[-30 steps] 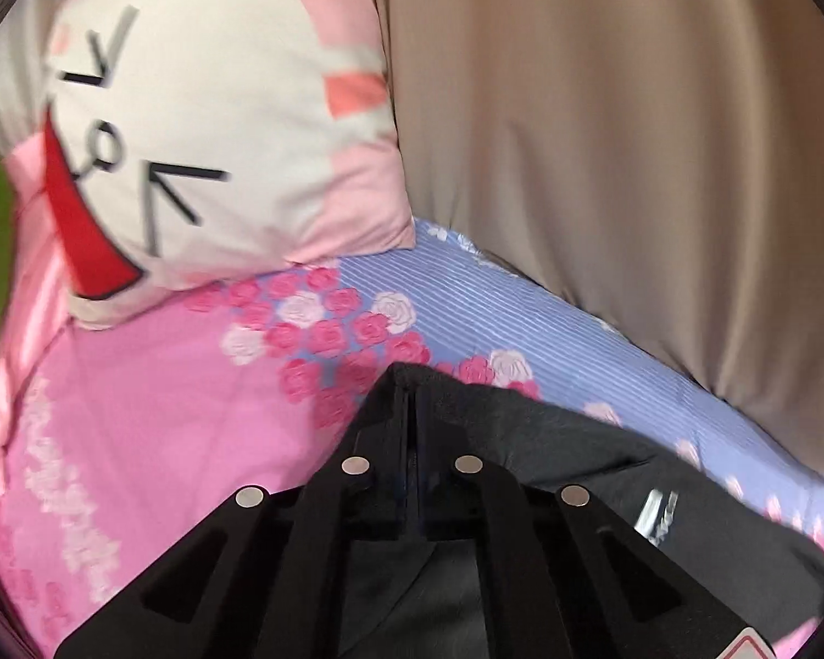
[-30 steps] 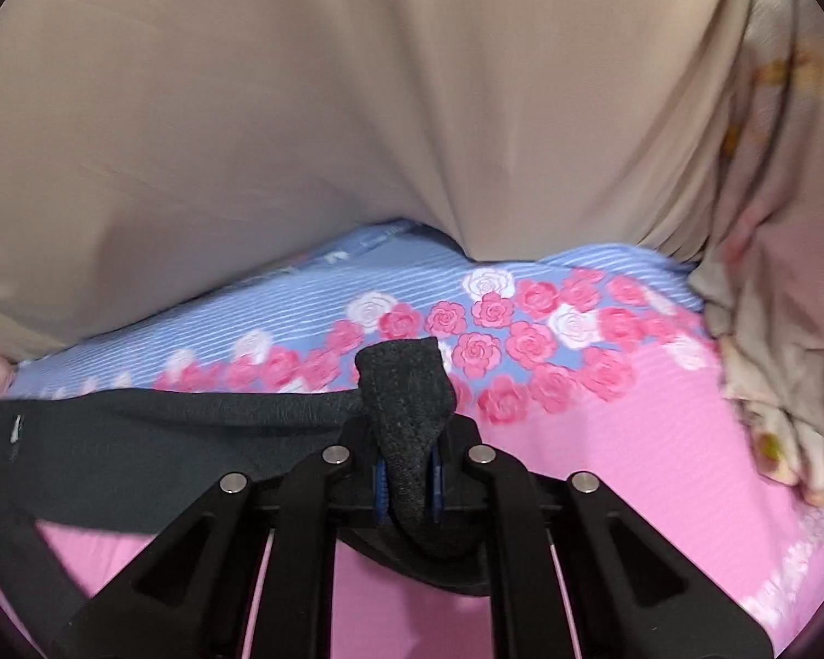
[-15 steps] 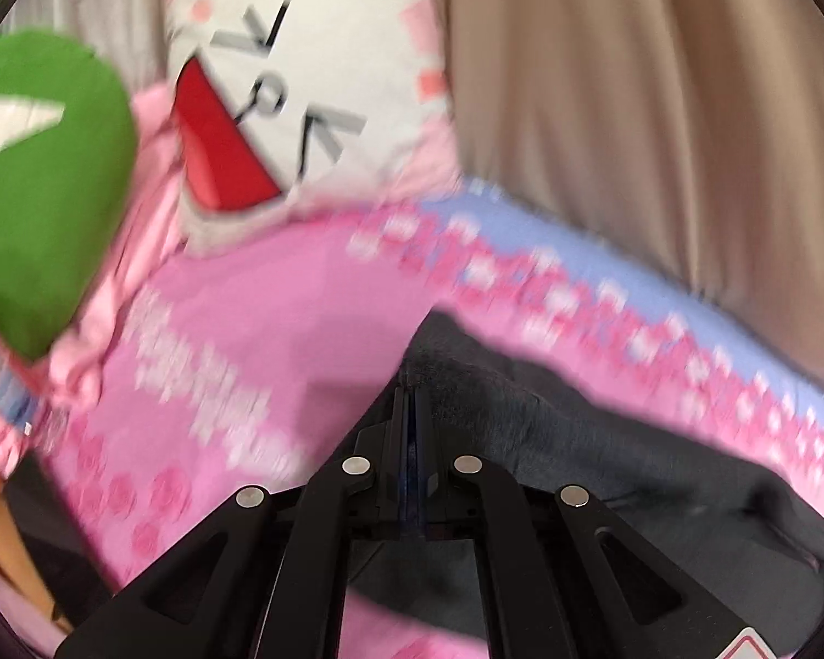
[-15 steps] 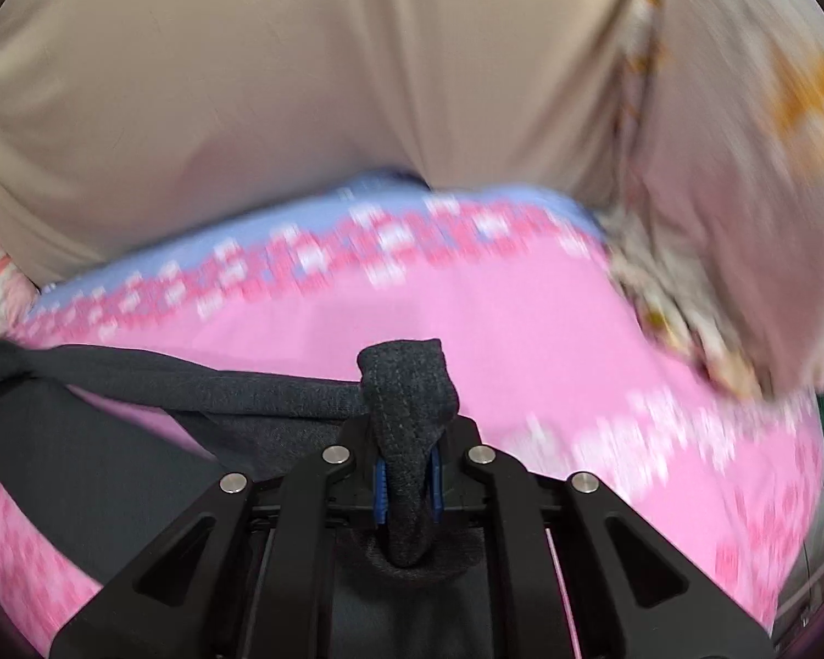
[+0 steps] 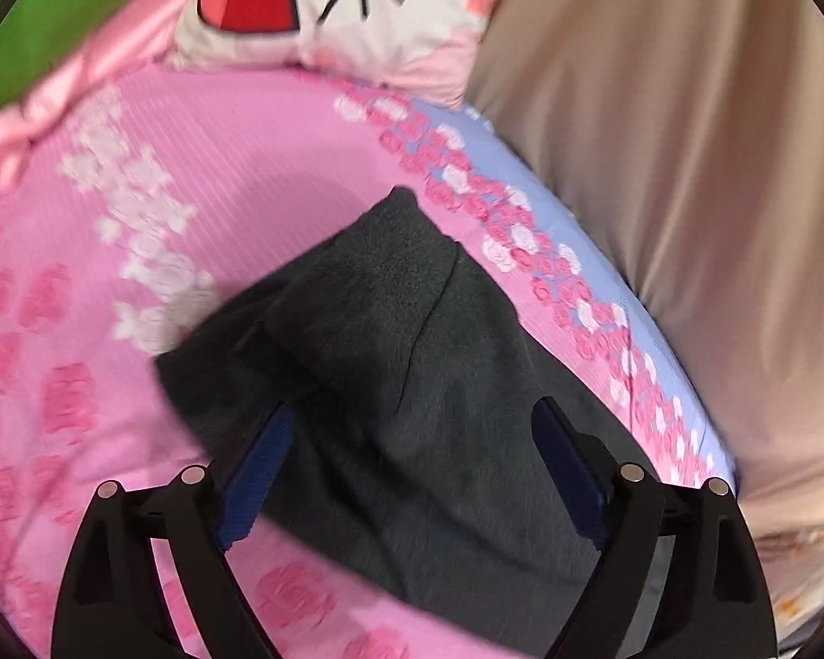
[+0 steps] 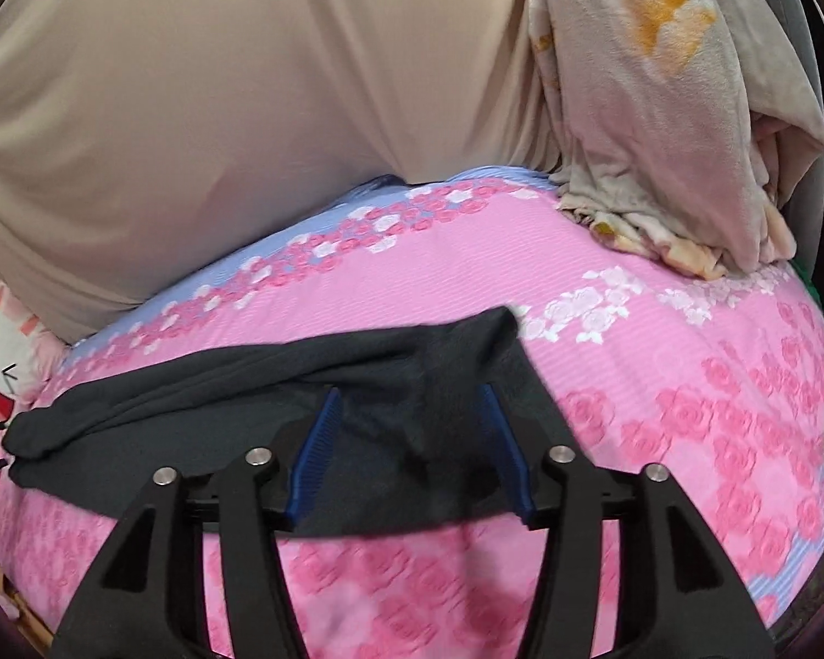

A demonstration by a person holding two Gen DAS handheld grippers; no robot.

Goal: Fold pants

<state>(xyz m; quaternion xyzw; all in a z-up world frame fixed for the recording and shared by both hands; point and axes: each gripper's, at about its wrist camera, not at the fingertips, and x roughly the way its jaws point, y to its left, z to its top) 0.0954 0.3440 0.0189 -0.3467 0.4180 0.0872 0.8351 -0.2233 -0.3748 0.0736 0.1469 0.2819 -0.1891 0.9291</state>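
Observation:
Dark grey pants (image 5: pixel 390 351) lie folded over on the pink floral bedsheet (image 5: pixel 110 285). In the left wrist view my left gripper (image 5: pixel 412 423) is open, its blue-padded fingers (image 5: pixel 258 467) spread just above the cloth, holding nothing. In the right wrist view the pants (image 6: pixel 258 384) stretch across to the left as a long dark band. My right gripper (image 6: pixel 409 403) is open above the pants' right end, with its blue pads (image 6: pixel 316 439) apart and empty.
A beige curtain (image 6: pixel 220 110) hangs along the bed's far side. A cartoon-face pillow (image 5: pixel 346 0) and a green thing (image 5: pixel 55 16) lie at the head end. A crumpled cream blanket (image 6: pixel 659 137) sits at the far right. A blue strip (image 5: pixel 522 176) borders the sheet.
Both grippers were shut on the pants and pulled them back over the bed. Now both have opened and let the cloth drop onto the sheet.

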